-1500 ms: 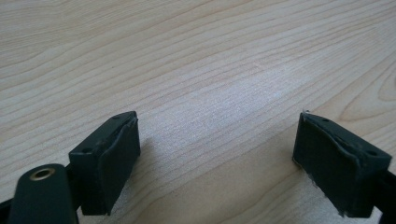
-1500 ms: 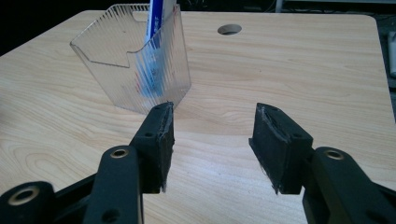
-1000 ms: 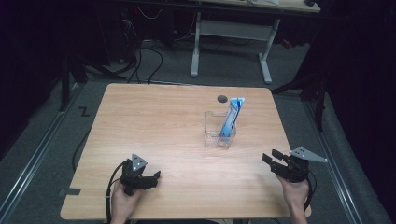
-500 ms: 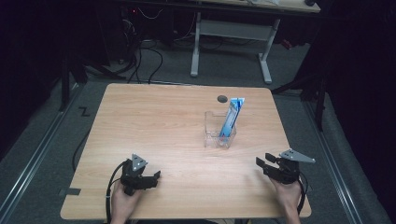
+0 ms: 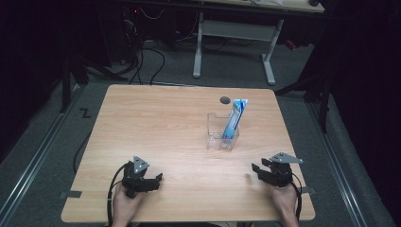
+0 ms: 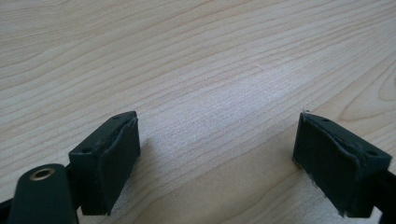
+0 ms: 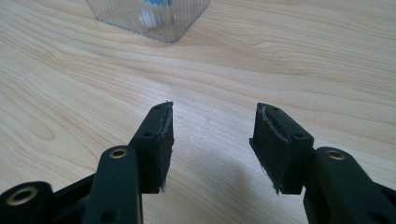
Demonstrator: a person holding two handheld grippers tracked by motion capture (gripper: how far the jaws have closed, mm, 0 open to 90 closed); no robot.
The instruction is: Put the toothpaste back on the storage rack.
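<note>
A blue pouch (image 5: 234, 119) stands nearly upright in a clear plastic box (image 5: 222, 137), its long axis vertical and its top leaning slightly toward the table's far edge. The box sits right of centre on the pale wooden table (image 5: 165, 127); a small dark round thing (image 5: 225, 100), perhaps a cap, lies just behind it. Grey carpet and a desk frame (image 5: 234, 42) lie beyond. The left gripper (image 5: 153, 182) rests near the front edge, jaws wide apart and empty. The right gripper (image 5: 257, 171) also gapes empty, aimed at the box.

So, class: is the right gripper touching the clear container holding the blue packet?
Apart. The high view shows bare table between the right gripper and the clear container.
</note>
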